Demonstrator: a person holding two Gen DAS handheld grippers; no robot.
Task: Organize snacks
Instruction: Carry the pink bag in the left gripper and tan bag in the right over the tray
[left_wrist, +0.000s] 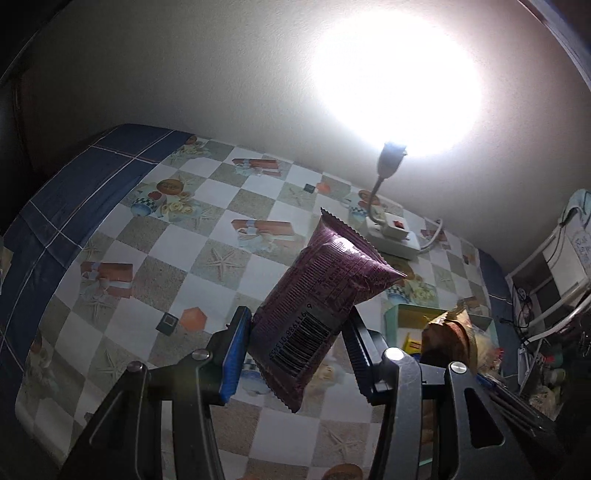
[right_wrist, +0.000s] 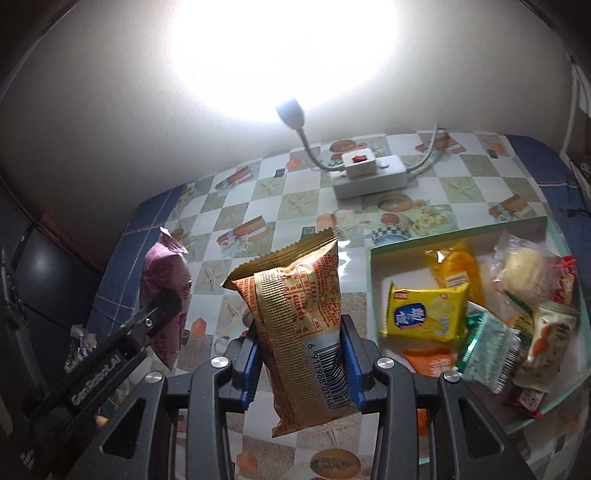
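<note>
Gripping purple packet (left_wrist: 314, 314) between left fingers (left_wrist: 234, 356)

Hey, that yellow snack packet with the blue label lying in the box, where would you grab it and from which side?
Take the yellow packet by its crimped upper edge, coming from above. It lies flat in the box, other snacks crowd its right side, and that edge is bare.

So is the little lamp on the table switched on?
On. The lamp casts a big bright glow on the wall behind it, and the red switch on its white base looks lit.
</note>
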